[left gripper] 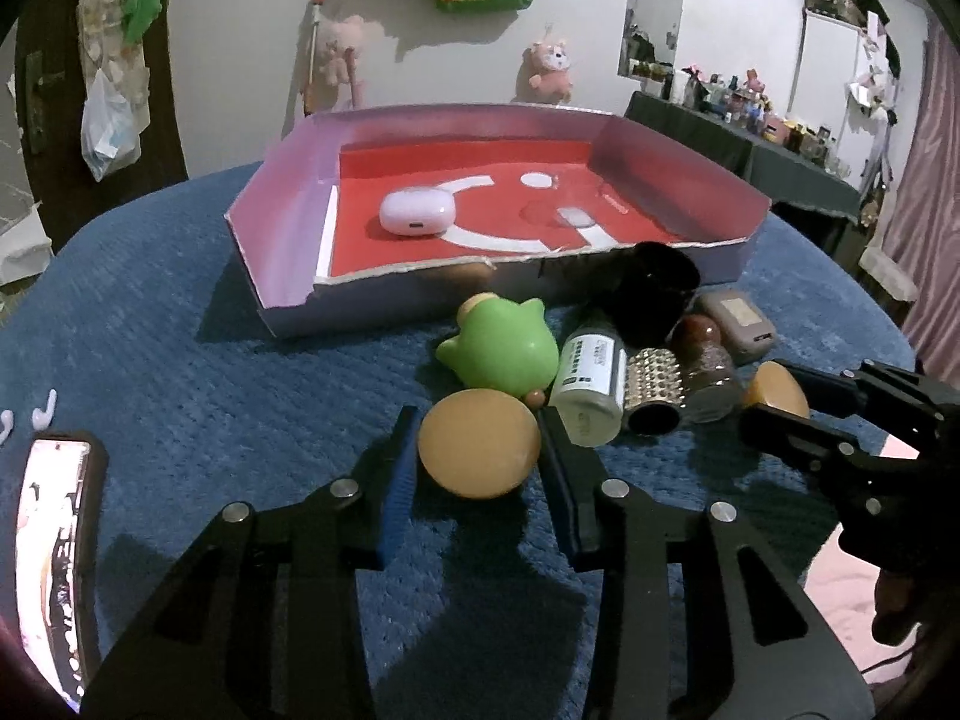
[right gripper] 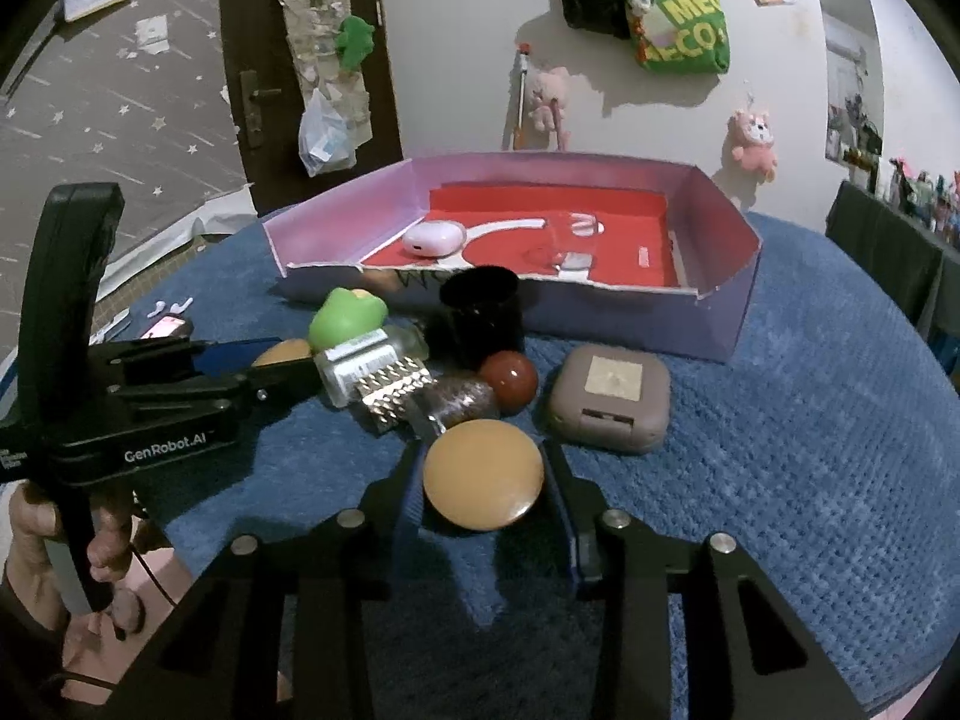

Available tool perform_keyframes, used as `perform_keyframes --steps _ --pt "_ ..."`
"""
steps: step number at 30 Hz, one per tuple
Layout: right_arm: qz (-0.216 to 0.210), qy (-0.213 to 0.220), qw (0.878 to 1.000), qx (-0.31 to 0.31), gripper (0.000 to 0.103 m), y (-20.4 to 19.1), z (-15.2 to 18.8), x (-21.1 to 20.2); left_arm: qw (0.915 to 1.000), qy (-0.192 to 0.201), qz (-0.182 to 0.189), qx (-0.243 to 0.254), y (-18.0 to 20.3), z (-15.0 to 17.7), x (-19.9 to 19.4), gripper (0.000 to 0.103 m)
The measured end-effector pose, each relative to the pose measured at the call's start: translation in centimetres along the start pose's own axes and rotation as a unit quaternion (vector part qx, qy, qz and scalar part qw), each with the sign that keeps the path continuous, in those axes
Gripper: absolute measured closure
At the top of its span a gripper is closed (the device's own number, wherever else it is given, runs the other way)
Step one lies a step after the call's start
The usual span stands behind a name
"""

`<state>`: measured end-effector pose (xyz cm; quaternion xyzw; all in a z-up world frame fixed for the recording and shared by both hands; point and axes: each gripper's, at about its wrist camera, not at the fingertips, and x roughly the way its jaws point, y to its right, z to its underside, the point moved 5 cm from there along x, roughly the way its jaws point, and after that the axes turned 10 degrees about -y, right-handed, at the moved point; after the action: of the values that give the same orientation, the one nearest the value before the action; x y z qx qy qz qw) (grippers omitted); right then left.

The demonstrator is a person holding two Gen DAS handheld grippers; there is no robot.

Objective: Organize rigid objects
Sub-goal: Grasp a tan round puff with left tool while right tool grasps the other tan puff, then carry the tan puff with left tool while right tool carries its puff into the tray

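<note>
The left gripper (left gripper: 480,450) is clamped on one tan disc (left gripper: 479,443); the right gripper (right gripper: 485,474) on another disc (right gripper: 483,479); both discs sit on the blue cloth (left gripper: 240,360), near the tray's (left gripper: 288,306) front wall.

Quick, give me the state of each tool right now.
Left tool: shut on a tan round piece.
Right tool: shut on another tan round piece.

black tongs (left gripper: 480,468), blue pads, silver screws
</note>
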<state>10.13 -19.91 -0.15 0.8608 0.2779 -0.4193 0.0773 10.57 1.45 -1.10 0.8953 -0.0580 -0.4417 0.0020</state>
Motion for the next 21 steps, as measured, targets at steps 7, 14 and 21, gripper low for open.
perform_keyframes --steps 7,14,21 --pt "-0.022 0.011 1.000 0.002 0.063 -0.6 -0.7 -1.2 0.9998 0.014 0.015 -0.003 0.2 -0.1 -1.4 0.067" --pt "-0.045 0.018 0.999 0.016 0.063 -0.4 -1.4 -2.4 0.9995 0.020 0.024 0.005 1.1 -0.3 -2.1 0.067" --pt "-0.050 0.020 0.998 0.013 0.063 -0.5 -1.9 -2.7 0.9992 0.026 0.029 0.006 1.3 -0.7 -2.5 0.067"
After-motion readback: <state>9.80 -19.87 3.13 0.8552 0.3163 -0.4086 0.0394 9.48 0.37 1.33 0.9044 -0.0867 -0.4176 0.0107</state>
